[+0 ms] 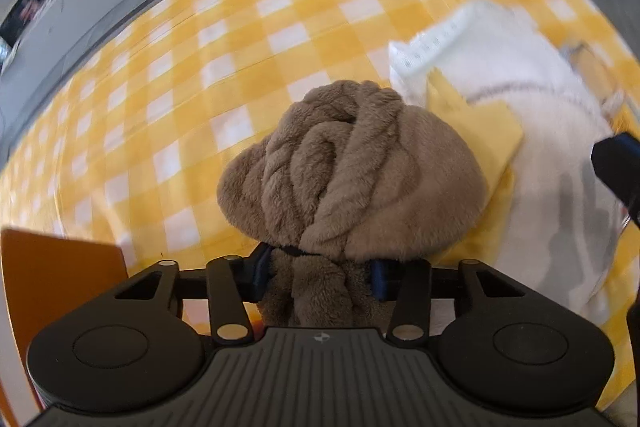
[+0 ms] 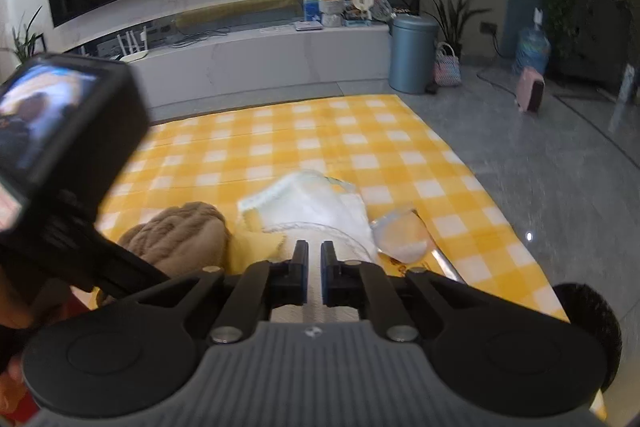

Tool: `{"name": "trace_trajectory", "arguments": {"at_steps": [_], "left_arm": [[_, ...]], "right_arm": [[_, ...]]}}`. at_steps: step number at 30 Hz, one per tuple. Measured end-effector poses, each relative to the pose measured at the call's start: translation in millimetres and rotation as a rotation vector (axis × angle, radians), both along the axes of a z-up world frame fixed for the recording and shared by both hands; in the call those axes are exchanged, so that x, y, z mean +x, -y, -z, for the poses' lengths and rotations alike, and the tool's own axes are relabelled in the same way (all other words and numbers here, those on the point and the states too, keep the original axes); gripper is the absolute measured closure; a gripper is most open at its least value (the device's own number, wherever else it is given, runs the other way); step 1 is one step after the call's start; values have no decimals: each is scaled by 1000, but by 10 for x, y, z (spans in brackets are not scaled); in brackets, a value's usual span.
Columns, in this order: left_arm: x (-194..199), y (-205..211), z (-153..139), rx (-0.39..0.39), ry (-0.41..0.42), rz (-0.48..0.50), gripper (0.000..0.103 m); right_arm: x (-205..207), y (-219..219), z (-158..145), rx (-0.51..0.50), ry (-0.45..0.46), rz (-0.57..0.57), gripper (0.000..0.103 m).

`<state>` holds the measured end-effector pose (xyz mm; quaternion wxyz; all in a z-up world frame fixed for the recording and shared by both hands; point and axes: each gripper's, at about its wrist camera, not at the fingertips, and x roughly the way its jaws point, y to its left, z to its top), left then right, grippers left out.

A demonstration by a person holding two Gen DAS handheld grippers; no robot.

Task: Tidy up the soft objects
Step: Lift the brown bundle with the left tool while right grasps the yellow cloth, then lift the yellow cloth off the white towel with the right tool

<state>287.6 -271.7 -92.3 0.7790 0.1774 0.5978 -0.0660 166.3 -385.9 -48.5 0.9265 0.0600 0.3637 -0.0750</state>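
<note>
My left gripper (image 1: 320,267) is shut on a brown plush toy (image 1: 348,167), a knotted furry bundle held above the yellow checked mat (image 1: 200,67). The toy also shows in the right wrist view (image 2: 176,235), left of my right gripper (image 2: 315,251). The right gripper's fingers stand nearly together on the rim of a clear plastic bag (image 2: 320,227) holding white soft items (image 2: 320,203) and a yellow cloth (image 2: 256,243). In the left wrist view the white items (image 1: 500,75) and yellow cloth (image 1: 480,131) lie right of the toy.
An orange box (image 1: 60,287) sits at the left edge. The yellow checked mat (image 2: 320,139) covers the floor. Beyond it stand a TV bench (image 2: 260,55), a blue bin (image 2: 412,55) and plants (image 2: 452,11). Grey tiled floor (image 2: 540,167) lies to the right.
</note>
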Motion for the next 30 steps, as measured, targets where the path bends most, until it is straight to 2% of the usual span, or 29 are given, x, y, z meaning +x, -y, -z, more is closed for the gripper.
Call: {"name": "trace_trajectory", "arguments": {"at_steps": [3, 8, 12, 13, 15, 19, 21, 22, 24, 28, 30], "left_arm": [[-113, -126, -164, -106, 29, 32, 51], [-259, -432, -490, -379, 95, 84, 51], [-339, -644, -581, -436, 183, 41, 51], [-377, -684, -587, -449, 204, 45, 51], [-414, -758, -574, -475, 238, 73, 51], [-431, -826, -502, -439, 289, 126, 52], [-395, -888, -520, -493, 262, 91, 51], [-363, -930, -520, -528, 250, 72, 51], [-323, -1026, -516, -586, 232, 29, 51], [-310, -1239, -493, -692, 221, -54, 51], [-309, -1274, -490, -693, 228, -83, 51]], "right_arm": [[-18, 86, -1, 37, 2, 26, 98], [-19, 131, 15, 120, 5, 33, 93], [46, 43, 66, 144, -11, -6, 93], [70, 15, 84, 137, -20, -10, 89], [120, -76, 118, 117, -33, -20, 59], [239, -318, 177, 90, -43, -102, 45], [287, -451, 220, 12, -54, -110, 22], [296, -511, 244, -49, -51, -113, 18], [293, -624, 300, -145, -47, -165, 17], [312, -734, 427, -168, -70, -245, 17], [345, -805, 483, -195, -88, -275, 16]]}}
